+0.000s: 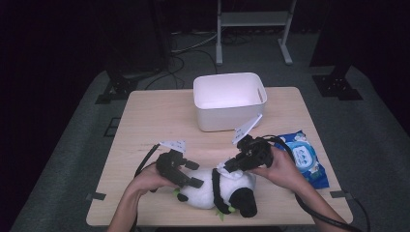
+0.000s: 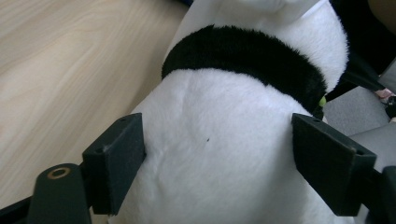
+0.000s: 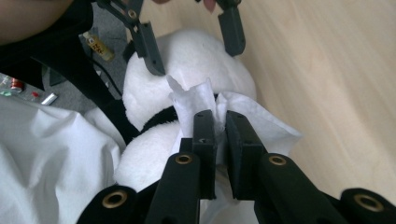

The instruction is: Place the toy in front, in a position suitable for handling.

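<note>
The right tongs (image 3: 215,122) are closed on a crumpled white wet wipe (image 3: 198,100), pressing it against the back of a black-and-white plush panda toy (image 1: 220,188). The toy lies on its side near the front edge of the pale wooden table (image 1: 145,125). The left tongs (image 2: 217,154) stand open around the toy's white body, jaws on either flank without squeezing the fur.

Beyond them, a blue soft pack of wet wipes (image 1: 304,157) lies just beside the right hand (image 1: 285,169), and a white rectangular plastic bin (image 1: 229,99) sits farther back, at the table's middle.

Likely risk: with the left jaws loose, a wiping stroke could roll or slide the toy toward the table's edge. The thin wipe could also slip from the right tongs' narrow pinch.
</note>
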A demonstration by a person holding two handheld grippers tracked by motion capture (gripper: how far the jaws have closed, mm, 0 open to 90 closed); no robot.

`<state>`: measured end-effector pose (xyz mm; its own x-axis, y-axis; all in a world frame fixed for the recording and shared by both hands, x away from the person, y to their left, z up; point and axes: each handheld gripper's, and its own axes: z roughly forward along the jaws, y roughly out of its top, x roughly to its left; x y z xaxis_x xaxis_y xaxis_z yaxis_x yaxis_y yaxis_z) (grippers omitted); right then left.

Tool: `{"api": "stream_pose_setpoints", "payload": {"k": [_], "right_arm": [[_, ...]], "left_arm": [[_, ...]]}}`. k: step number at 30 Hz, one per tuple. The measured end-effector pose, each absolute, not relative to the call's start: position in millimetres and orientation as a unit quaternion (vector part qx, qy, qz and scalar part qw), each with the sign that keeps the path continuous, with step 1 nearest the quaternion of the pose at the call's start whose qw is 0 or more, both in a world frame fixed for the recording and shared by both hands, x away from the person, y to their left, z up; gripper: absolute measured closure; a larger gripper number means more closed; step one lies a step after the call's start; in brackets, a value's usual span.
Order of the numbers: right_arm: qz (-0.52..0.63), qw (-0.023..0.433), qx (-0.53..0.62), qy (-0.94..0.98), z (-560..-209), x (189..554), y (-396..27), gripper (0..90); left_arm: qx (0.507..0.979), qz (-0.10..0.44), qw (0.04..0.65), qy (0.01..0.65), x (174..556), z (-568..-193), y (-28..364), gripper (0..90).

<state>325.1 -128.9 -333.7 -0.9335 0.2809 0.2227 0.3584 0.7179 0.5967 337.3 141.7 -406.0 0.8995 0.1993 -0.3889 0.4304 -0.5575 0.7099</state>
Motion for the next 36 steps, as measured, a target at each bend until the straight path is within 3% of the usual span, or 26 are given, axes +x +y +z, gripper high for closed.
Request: {"api": "stream_pose_setpoints", "payload": {"k": [5, 11, 19, 20, 24, 26, 36], "right_arm": [[-0.340, 0.085, -0.171, -0.921, -346, 324, -130, 82.0], [-0.334, 0.081, -0.163, -0.925, -345, 319, -126, 82.0], [-0.340, 0.088, -0.155, -0.924, -345, 318, -128, 81.8], [-0.340, 0.088, -0.153, -0.924, -345, 317, -128, 81.7], [-0.348, 0.086, -0.155, -0.921, -343, 319, -132, 81.5], [-0.354, 0.082, -0.161, -0.918, -342, 322, -135, 81.5], [-0.354, 0.052, -0.166, -0.919, -329, 332, -132, 81.5]], "left_arm": [[0.877, -0.145, 0.429, 0.163, 336, -403, 127, 12.2], [0.907, -0.135, 0.381, 0.117, 336, -396, 96, 9.1], [0.924, -0.163, 0.337, 0.077, 344, -402, 74, 4.9], [0.921, -0.171, 0.342, 0.072, 345, -403, 73, 6.4], [0.907, -0.189, 0.369, 0.078, 350, -405, 80, 26.6], [0.897, -0.193, 0.388, 0.088, 352, -405, 84, 31.3], [0.904, -0.122, 0.400, 0.086, 359, -389, 93, 39.7]]}}
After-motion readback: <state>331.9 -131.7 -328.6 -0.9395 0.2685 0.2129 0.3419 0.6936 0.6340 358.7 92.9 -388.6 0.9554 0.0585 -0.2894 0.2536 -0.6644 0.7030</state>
